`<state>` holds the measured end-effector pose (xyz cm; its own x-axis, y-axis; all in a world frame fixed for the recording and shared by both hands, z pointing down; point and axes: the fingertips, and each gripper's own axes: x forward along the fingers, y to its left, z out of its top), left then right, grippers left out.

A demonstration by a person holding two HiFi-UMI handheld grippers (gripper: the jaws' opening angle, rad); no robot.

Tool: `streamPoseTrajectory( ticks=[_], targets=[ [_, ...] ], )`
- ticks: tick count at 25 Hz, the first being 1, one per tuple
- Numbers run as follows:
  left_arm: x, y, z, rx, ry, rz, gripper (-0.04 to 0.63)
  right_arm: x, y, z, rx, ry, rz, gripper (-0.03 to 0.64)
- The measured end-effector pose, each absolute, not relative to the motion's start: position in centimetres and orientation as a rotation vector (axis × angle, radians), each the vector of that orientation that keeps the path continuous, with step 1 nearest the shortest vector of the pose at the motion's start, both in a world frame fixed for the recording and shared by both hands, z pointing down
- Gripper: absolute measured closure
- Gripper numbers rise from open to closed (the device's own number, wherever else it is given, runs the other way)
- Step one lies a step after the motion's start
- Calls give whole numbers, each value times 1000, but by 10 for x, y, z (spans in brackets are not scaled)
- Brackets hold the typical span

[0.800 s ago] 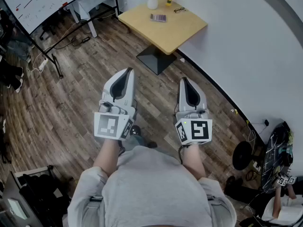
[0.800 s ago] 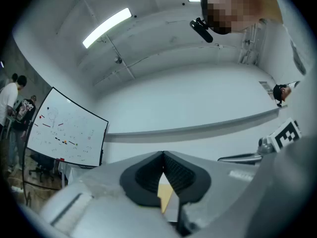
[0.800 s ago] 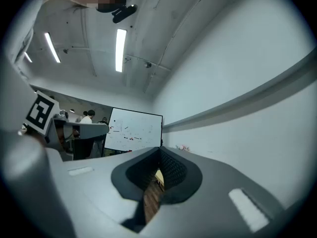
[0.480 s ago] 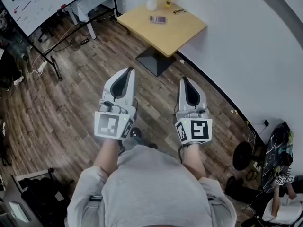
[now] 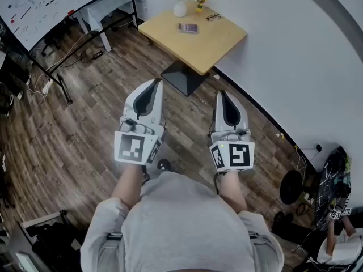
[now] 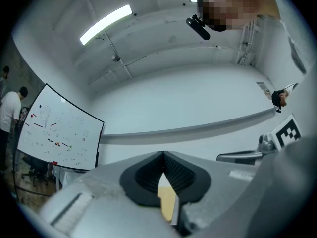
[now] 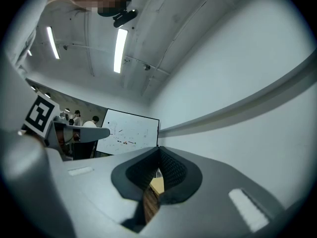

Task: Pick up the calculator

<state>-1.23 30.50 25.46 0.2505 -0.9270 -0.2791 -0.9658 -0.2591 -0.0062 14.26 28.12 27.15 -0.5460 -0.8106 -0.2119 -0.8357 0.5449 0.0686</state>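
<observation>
- L gripper (image 6: pixel 163 156): black ribbed pads (image 6: pixel 146 174) meet at the tips, jaws fully closed, nothing gripped. Through the slot below the tips only a sliver of tan tabletop shows.
- R gripper (image 7: pixel 158 153): same. Its black ribbed pads (image 7: pixel 171 170) are pressed together and empty, w/ tan top and brown floor seen thru the slot.
- Head view: L gripper (image 5: pixel 154 84) and R gripper (image 5: pixel 220 94) are held side by side, apart from each other, noses aimed toward the table. Each has a black-and-white square-marker cube at the rear, L (image 5: pixel 136 148) and R (image 5: pixel 233 156).
- Behind them is the person in a grey short-sleeved shirt (image 5: pixel 181 225), forearms out.
- Small dark rectangular calculator (image 5: pixel 188 28): lies flat on the light wooden square table (image 5: pixel 218 41), toward its far side and well apart from both grippers.
- Also on the table, beyond the calc.: white vase w/ flowers (image 5: pixel 180 7), small yellow object (image 5: pixel 199 0), dark-framed glasses (image 5: pixel 214 17).
- Between grippers and table: brown wood-plank floor (image 5: pixel 85 112) and the table's black flat base (image 5: pixel 181 75).
- Surroundings: white curved wall (image 5: pixel 295 55) at right, and a large whiteboard on a black stand (image 5: pixel 51 4) at left w/ cables on the floor near it.
- Lower right: black round object (image 5: pixel 290 186) and another person (image 5: pixel 340 245) at the frame edge.
- R gripper view: people (image 7: pixel 89 123) stand beside the whiteboard.
</observation>
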Motion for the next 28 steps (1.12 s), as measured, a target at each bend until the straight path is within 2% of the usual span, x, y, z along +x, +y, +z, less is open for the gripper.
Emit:
streamPoseTrajectory(
  ticks=[14,28],
  targets=[
    [-57,260,251,-2368,1697,285,591,96,240,280,-1482,2567,198,615],
    [-66,208,268,-2426,1726,304,591,92,188,296,-1559,2593,195,615]
  ],
)
